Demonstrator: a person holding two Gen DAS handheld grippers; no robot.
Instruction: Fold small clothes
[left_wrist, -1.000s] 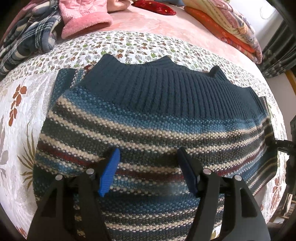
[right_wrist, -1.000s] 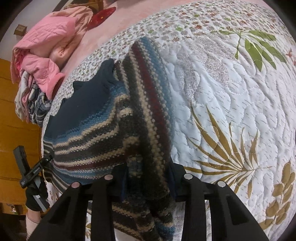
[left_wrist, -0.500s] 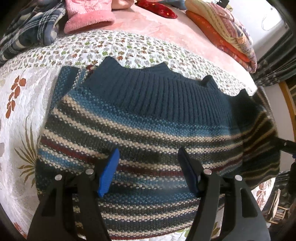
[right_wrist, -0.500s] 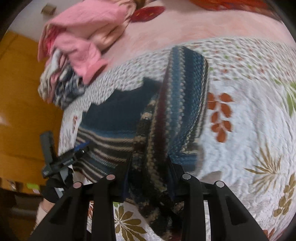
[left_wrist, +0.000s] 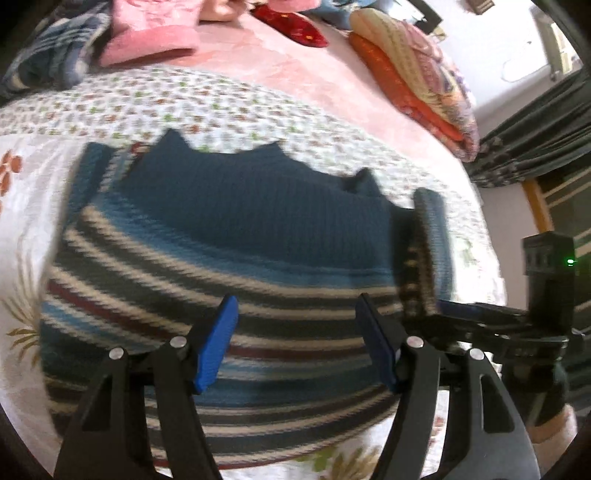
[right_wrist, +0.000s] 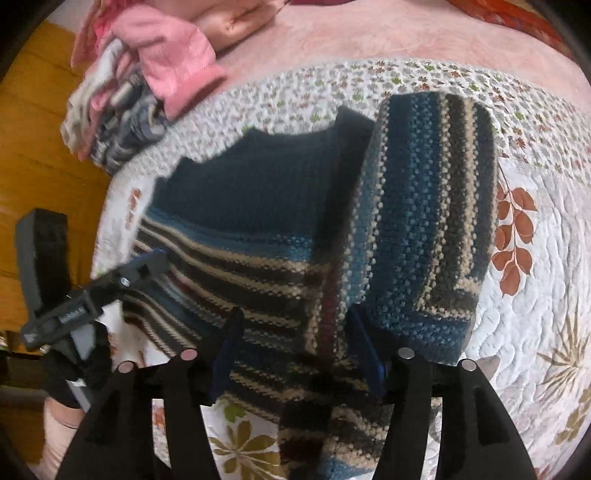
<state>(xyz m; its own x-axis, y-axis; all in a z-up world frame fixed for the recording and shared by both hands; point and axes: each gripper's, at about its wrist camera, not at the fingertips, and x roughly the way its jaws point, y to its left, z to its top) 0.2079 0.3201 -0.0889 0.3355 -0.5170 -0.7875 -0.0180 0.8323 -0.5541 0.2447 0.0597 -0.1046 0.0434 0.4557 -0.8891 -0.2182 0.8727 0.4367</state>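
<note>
Right wrist: pink garment (right_wrist: 173, 70), quilt (right_wrist: 546, 295), striped sweater (right_wrist: 258, 229)

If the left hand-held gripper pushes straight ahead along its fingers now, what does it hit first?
Most likely the striped sweater: the open left hand-held gripper hovers just over its striped body, pointing toward the dark ribbed hem. How far above the knit it sits is unclear.

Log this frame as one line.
left gripper: open, over sweater | right gripper: open, at sleeve lying over sweater's edge | surface: quilt
</note>
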